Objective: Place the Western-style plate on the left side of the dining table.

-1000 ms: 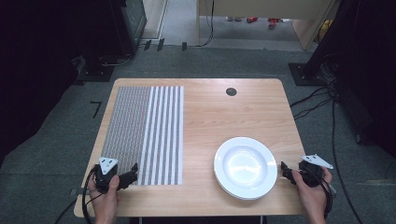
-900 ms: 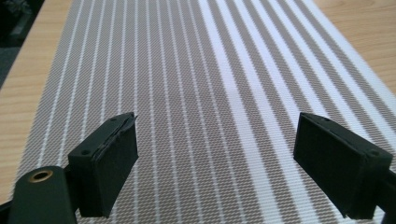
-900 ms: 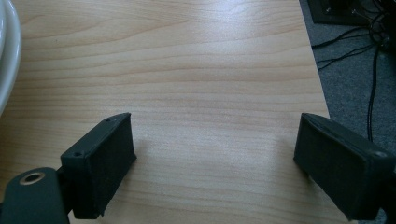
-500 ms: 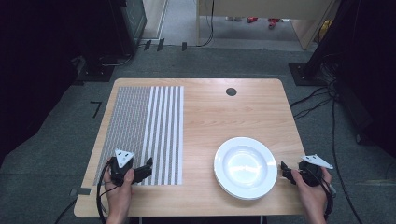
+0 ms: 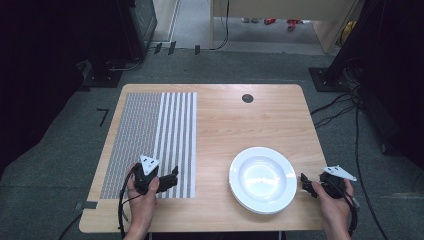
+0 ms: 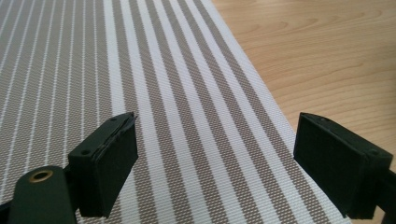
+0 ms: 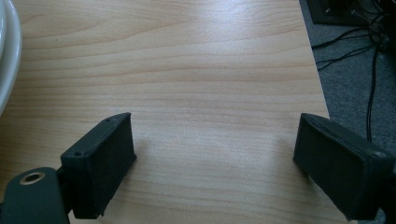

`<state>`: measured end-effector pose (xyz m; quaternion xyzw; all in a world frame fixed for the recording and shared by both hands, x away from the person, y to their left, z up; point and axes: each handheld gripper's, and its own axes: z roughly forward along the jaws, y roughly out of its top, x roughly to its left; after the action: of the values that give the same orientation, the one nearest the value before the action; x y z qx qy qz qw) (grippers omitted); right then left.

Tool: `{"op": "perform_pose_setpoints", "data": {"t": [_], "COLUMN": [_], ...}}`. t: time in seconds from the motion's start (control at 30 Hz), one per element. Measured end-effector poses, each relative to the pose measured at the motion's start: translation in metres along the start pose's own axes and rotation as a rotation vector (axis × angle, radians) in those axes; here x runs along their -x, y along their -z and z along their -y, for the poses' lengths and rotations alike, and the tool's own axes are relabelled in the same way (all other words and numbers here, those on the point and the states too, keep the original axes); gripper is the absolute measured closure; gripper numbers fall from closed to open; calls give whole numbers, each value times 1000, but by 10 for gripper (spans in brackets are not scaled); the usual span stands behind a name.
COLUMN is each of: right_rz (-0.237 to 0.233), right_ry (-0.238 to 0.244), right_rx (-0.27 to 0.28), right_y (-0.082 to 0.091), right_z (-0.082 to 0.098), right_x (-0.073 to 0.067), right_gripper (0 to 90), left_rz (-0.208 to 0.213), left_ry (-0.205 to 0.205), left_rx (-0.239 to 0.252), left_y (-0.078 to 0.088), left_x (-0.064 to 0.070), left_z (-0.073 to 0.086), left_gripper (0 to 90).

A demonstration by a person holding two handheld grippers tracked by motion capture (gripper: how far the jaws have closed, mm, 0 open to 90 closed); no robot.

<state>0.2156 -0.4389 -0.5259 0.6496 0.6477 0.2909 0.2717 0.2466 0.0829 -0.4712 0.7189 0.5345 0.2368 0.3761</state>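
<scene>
A grey-and-white striped placemat lies flat on the left half of the wooden table. My left gripper hovers over the mat's near right corner, jaws open and empty. In the left gripper view the left gripper has the placemat below it, with the mat's right edge between the jaws. A white plate sits near the front right. My right gripper stays just right of the plate, open and empty. In the right gripper view the right gripper is over bare wood, with the plate rim at the left.
A dark round grommet hole sits at the table's far edge. The table's right edge is close beside the right gripper, with cables on the grey floor beyond. Dark equipment stands around the table.
The left hand has carried its gripper rightward, from the mat's near left part to its near right corner. The right gripper and the plate have not moved.
</scene>
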Motion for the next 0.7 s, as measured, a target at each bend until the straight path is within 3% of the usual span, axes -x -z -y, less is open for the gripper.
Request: {"op": "perform_pose_setpoints", "data": {"t": [0.4,0.7], "right_rz": [0,9], "right_ry": [-1,7], "right_rx": [0,4], "right_y": [0,0], "right_z": [0,0], "right_x": [0,-1], "right_gripper": [118,118], "left_rz": [67,95], "left_ry": [-19,-24], "left_rx": [-4,-7], "left_y": [-18,-24], "left_x": [32,46], "left_z": [-9,-11], "left_gripper": [137,138]}}
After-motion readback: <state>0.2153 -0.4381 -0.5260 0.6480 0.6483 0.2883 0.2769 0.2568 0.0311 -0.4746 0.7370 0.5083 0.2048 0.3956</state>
